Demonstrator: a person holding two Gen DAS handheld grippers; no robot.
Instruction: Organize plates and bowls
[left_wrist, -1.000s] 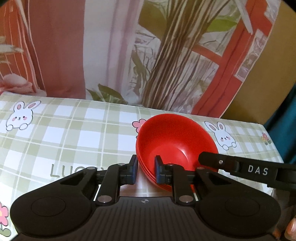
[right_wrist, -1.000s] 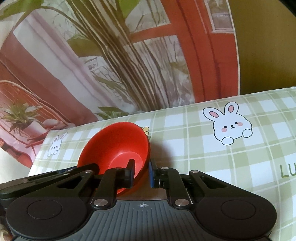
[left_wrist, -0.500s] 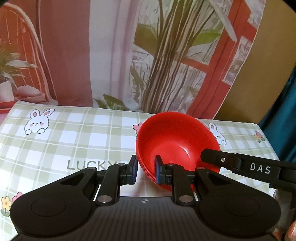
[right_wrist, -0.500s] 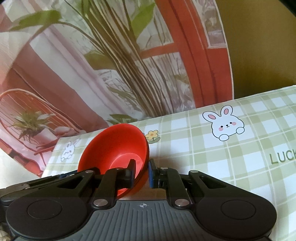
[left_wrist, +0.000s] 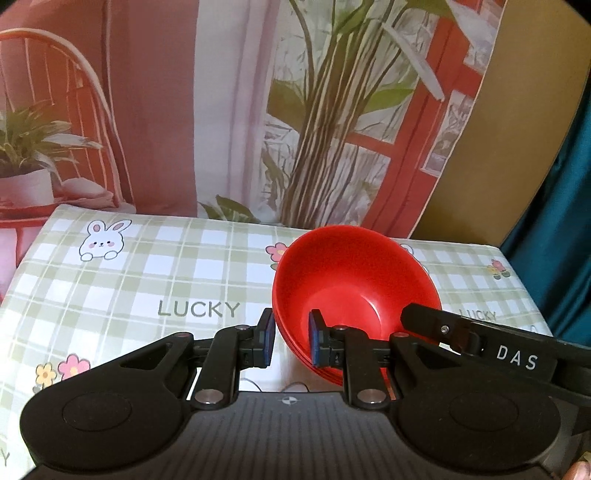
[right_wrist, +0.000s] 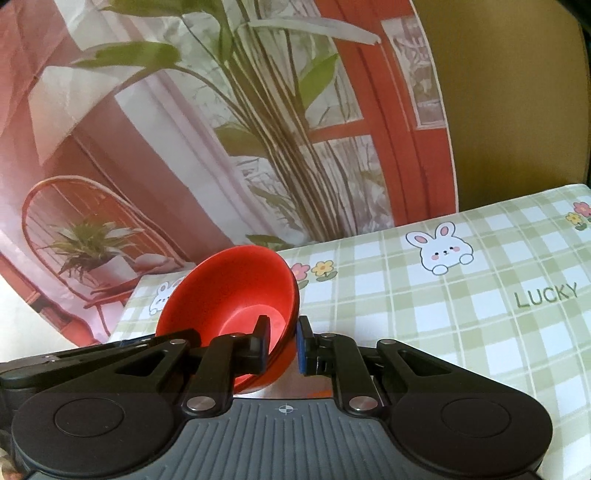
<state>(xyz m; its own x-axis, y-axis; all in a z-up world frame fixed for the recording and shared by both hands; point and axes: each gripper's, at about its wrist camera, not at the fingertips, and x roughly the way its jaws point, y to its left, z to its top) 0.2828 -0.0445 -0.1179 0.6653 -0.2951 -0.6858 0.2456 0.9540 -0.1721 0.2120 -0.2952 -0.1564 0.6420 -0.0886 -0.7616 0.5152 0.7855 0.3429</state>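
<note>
A stack of red bowls (left_wrist: 354, 284) hangs in the air above the checked tablecloth (left_wrist: 122, 291), gripped from both sides. My left gripper (left_wrist: 291, 341) is shut on the stack's left rim, one pad outside and one inside. My right gripper (right_wrist: 282, 341) is shut on the opposite rim of the same red bowls (right_wrist: 236, 291). The right gripper's black body, marked DAS (left_wrist: 513, 356), reaches in from the right in the left wrist view. The stack tilts toward the cameras and its underside is hidden.
The green-and-white checked cloth with rabbits, flowers and the word LUCKY (right_wrist: 546, 295) covers the table. A printed backdrop of plants and a red window (left_wrist: 332, 110) hangs right behind the table's far edge. A teal curtain (left_wrist: 565, 206) is at the far right.
Both grippers have risen with the bowl stack held between them; the table now looks lower and farther, with more of the cloth and backdrop in view. The grips are unchanged.
</note>
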